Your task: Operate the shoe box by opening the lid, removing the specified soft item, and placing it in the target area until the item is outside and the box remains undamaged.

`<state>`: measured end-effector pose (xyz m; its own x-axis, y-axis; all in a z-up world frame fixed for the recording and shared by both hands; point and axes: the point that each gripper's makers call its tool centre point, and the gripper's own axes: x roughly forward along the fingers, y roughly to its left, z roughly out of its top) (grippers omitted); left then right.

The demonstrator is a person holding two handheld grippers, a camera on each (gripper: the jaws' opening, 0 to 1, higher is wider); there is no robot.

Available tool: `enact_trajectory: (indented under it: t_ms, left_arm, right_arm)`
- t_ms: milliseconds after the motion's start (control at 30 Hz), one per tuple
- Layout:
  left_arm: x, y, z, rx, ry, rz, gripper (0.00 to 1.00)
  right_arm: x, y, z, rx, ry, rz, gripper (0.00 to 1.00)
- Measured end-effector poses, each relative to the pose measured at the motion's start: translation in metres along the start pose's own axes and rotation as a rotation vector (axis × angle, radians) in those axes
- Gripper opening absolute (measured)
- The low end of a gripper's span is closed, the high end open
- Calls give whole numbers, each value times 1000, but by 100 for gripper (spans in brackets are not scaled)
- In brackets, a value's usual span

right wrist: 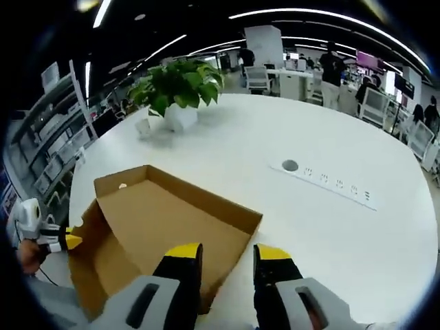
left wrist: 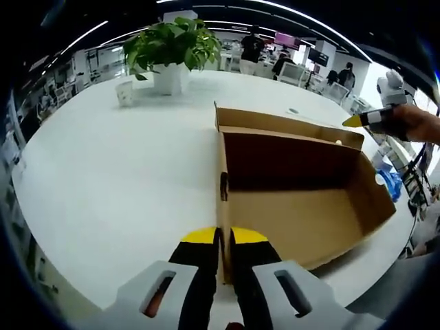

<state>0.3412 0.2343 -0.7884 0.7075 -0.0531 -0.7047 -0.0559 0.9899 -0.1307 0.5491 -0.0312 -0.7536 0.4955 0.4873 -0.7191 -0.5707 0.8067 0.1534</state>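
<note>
- In the left gripper view, the left gripper [left wrist: 225, 240] has its two yellow-tipped jaws pressed on the near wall of the cardboard shoe box [left wrist: 295, 206], one jaw on each side of the thin wall, so it pinches the box edge.
- In the right gripper view, the right gripper [right wrist: 228, 254] has its jaws spread apart, with a clear gap between them and nothing held. Its left jaw is over the near corner of the box; I cannot tell if it touches the cardboard.
- The box [right wrist: 158, 220] lies open on the white table [right wrist: 330, 227], and its brown inside looks bare in both views. I cannot make out the soft item in either view.
- At the right edge of the left gripper view, the other gripper [left wrist: 364, 119] appears above the far side of the box, with a hand [left wrist: 416, 124] behind it.
- At the left edge of the right gripper view, the other gripper [right wrist: 65, 240] is at the box wall.
- Further on the table stand a potted plant [left wrist: 172, 48] and a small white cup [left wrist: 124, 93] beside it.
- A strip of sockets [right wrist: 330, 182] is set into the table top.
- Some people [right wrist: 333, 69] are far behind, near desks.
</note>
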Motion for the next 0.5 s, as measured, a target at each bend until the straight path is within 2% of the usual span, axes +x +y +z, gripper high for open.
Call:
enact_trajectory:
  t_ms: [67, 167, 300, 433, 500]
  left_arm:
    - [0, 0, 0, -3, 0, 0, 4]
    - [2, 2, 0, 5, 2, 3, 4]
    - [3, 3, 0, 8, 2, 3, 4]
    - [5, 4, -1, 5, 1, 4, 4]
    - [6, 5, -1, 6, 2, 4, 4]
  right_arm:
    - [1, 0, -2, 51, 10, -27, 19]
    - [6, 1, -4, 94, 25, -40, 19]
    - [23, -7, -2, 88, 48, -68, 17]
    - [35, -19, -3, 76, 79, -102, 5]
    - [41, -25, -6, 65, 103, -119, 3]
